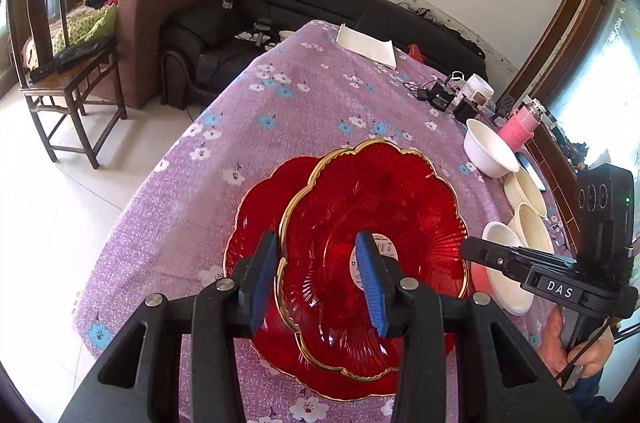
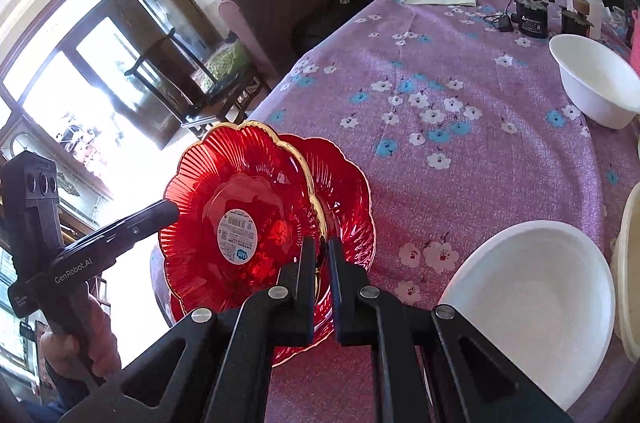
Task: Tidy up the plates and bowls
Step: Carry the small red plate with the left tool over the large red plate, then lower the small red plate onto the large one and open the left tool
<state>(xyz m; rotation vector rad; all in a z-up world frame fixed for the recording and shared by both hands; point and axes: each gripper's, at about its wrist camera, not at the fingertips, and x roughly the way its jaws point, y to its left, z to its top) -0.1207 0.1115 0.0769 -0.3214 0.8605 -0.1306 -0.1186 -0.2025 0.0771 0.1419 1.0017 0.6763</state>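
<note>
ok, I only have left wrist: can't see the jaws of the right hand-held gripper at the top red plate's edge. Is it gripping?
Observer: Yes. Right wrist shows the right hand-held gripper shut on the gold rim of the top red plate.
Operator: Anything close on its right?
Observer: A white bowl sits beside it, apart from the plate, with a strip of purple cloth between them.
Operator: My pad covers the label. Is it whole?
Observer: Yes, a round white barcode sticker shows complete at the plate's centre.
</note>
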